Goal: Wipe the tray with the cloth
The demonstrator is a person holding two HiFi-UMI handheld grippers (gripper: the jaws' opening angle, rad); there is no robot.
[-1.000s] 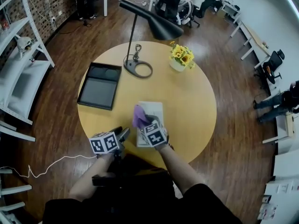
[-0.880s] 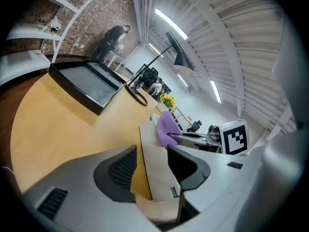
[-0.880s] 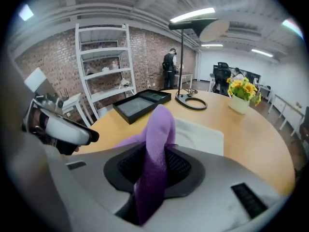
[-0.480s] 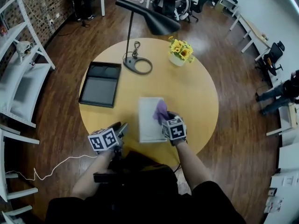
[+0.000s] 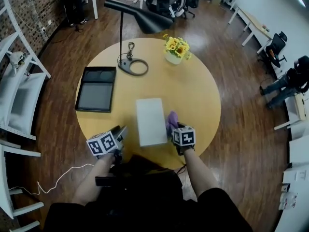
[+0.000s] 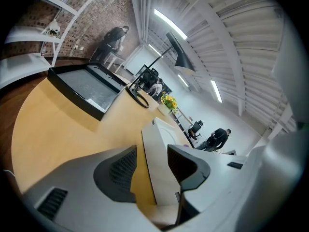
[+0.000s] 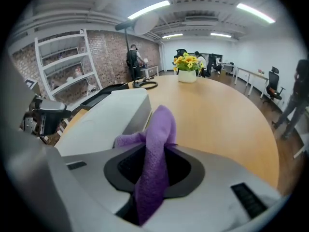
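While my right gripper (image 5: 175, 128) clamps the purple cloth (image 5: 172, 118) just off the right edge of the white tray (image 5: 150, 122) — lying on the tabletop (image 5: 193, 91), long axis running away from me — I judge the next wipe goes leftward, this hand nearer than my nearly closed, empty left gripper (image 5: 120, 132).

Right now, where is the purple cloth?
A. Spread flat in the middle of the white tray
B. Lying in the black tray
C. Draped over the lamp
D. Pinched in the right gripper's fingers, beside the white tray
D: the right gripper pinches the purple cloth, just off the right edge of the white tray.
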